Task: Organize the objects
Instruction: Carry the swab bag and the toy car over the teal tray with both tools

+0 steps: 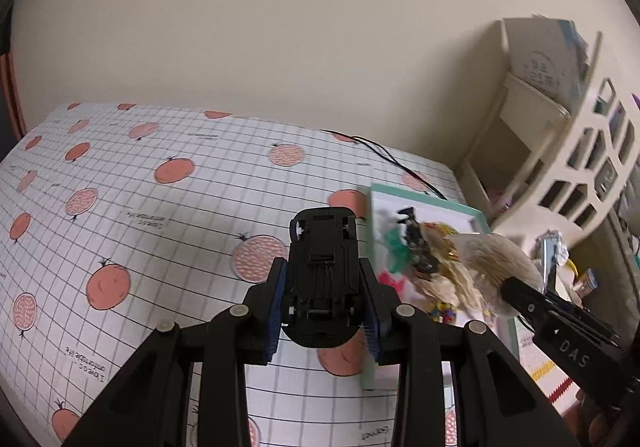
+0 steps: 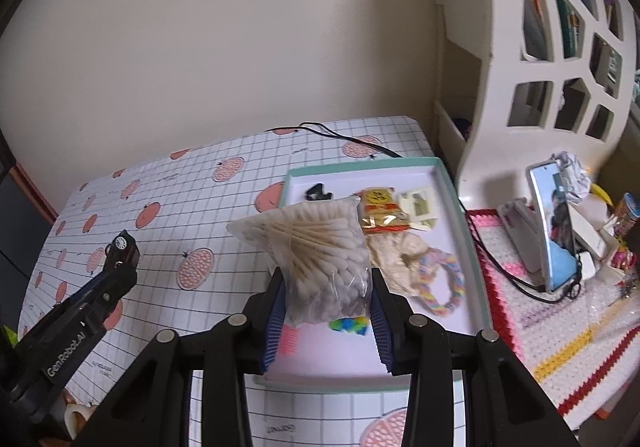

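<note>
Black toy car [image 1: 322, 275], underside up, sitting clamped between the blue pads of the left gripper [image 1: 324, 311], held in the air above the pomegranate-print grid tablecloth [image 1: 120, 207], just left of the tray

Clear plastic bag of cotton swabs [image 2: 316, 259] pinched at its lower end by the right gripper [image 2: 326, 321], hanging over the near-left part of the shallow mint-rimmed white tray [image 2: 460, 215]

Tray already carrying a gold-and-red packet [image 2: 378, 211], a pastel braided loop [image 2: 440, 283], a crumpled cream cloth [image 2: 396, 251] and a small black piece [image 2: 318, 192]

Beyond: white cut-out shelf unit [image 2: 520, 67], a propped phone [image 2: 554, 231] on a crocheted mat [image 2: 532, 331]

Judgement: both items look headed for the tray. Doing it well likely means lowering the swab bag onto a bare white patch near the front, releasing only once it is resting flat, then bringing the car over the rim without knocking the tray edge
</note>
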The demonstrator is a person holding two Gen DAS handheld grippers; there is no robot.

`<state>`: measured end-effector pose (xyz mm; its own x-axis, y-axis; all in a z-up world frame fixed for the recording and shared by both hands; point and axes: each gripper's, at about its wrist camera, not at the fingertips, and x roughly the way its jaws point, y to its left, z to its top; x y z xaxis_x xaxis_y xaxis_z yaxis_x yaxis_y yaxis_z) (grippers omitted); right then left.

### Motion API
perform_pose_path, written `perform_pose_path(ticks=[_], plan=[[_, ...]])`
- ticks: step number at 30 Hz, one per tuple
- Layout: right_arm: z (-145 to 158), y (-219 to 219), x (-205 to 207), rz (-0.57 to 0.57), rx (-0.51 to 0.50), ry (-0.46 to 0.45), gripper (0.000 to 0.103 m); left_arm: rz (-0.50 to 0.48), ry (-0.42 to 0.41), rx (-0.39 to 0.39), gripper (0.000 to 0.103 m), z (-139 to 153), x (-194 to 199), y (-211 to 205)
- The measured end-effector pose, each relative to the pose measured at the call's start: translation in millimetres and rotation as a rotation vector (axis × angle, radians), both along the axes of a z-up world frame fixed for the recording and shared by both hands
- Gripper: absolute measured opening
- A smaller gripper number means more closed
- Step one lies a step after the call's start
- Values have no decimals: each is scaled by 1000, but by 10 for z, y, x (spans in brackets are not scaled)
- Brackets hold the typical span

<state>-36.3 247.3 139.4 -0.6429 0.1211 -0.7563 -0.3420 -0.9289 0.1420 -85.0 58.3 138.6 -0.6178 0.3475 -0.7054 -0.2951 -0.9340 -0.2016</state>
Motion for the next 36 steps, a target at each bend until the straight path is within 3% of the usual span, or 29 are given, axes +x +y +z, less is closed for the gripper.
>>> perform_pose_path(ticks=[21,36], plan=[[-520,627,71,-115,-39,-134,41,-233,-97,10,35,-436,254,912],[-852,736,39,-118,-47,-235,41,-260,-178,-67,35,-767,218,1112]])
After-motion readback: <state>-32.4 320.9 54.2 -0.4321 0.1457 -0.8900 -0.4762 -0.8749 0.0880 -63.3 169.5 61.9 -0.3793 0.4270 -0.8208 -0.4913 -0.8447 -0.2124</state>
